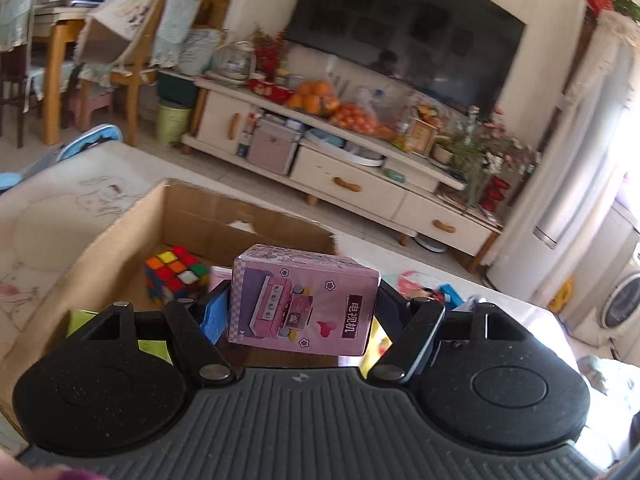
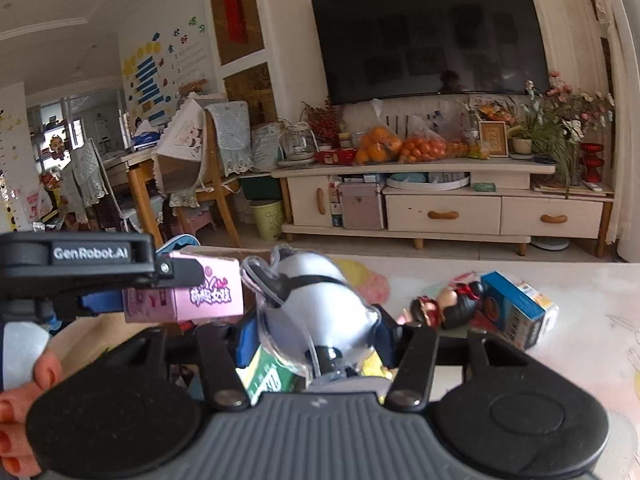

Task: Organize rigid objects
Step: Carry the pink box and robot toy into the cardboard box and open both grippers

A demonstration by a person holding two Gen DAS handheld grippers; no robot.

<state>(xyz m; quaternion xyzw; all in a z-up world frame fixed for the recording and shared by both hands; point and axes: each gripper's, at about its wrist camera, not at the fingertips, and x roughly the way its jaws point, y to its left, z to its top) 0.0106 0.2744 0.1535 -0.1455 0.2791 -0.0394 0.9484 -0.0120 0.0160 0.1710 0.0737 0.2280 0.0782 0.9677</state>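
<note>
Each gripper has a ribbed grey base flanked by two round black speckled housings, with black linkage arms pinned by silver rivets and blue foam pads on the fingers (image 1: 212,316). The left gripper (image 2: 132,300), seen side-on, bears white "GenRobot.AI" lettering and a small screw. A person's hand (image 2: 20,412) shows a white cuff.

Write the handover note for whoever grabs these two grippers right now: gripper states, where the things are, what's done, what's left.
Left gripper: shut on the pink toy box, held above the cardboard box.
Right gripper: shut on a white ball-shaped toy in clear plastic packaging.
Done: the Rubik's cube already lies in the cardboard box.
Left: drop both held items in the box, then collect the doll figure and the blue carton still on the table.
</note>
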